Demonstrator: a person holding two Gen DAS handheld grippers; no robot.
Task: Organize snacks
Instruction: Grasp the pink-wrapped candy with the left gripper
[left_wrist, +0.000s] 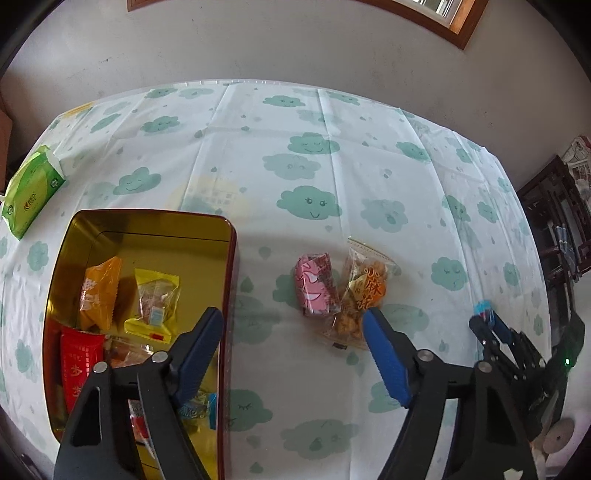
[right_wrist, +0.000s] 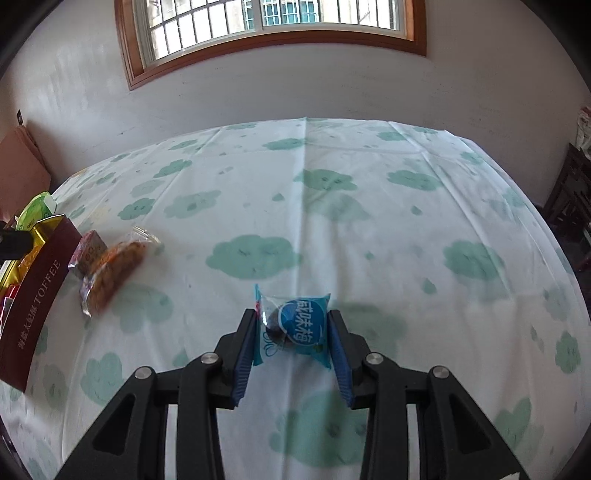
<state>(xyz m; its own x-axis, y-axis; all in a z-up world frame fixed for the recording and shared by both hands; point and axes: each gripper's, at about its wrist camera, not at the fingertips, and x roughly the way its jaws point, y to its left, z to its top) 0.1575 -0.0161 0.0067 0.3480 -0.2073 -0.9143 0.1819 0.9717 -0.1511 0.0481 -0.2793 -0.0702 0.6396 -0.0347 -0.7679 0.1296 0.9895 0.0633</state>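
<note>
A dark red tin (left_wrist: 231, 280) with a gold inside stands at the left and holds several wrapped snacks, among them an orange packet (left_wrist: 99, 291) and a yellow one (left_wrist: 155, 302). My left gripper (left_wrist: 293, 315) hangs open over the tin's right wall, with nothing between its fingers. To its right on the cloth lie a pink packet (left_wrist: 317, 284) and a clear bag of orange snacks (left_wrist: 364, 291). My right gripper (right_wrist: 291, 314) is shut on a blue plum packet (right_wrist: 295, 325) above the table. The tin (right_wrist: 37, 295) shows at that view's left edge, beside the pink packet (right_wrist: 88, 251) and the clear bag (right_wrist: 114, 266).
A white cloth with green clouds (left_wrist: 314, 147) covers the table. A green tissue pack (left_wrist: 31, 192) lies at the far left. Dark wooden furniture (left_wrist: 561, 206) stands beyond the table's right edge. A wall with a window (right_wrist: 273, 22) rises behind the table.
</note>
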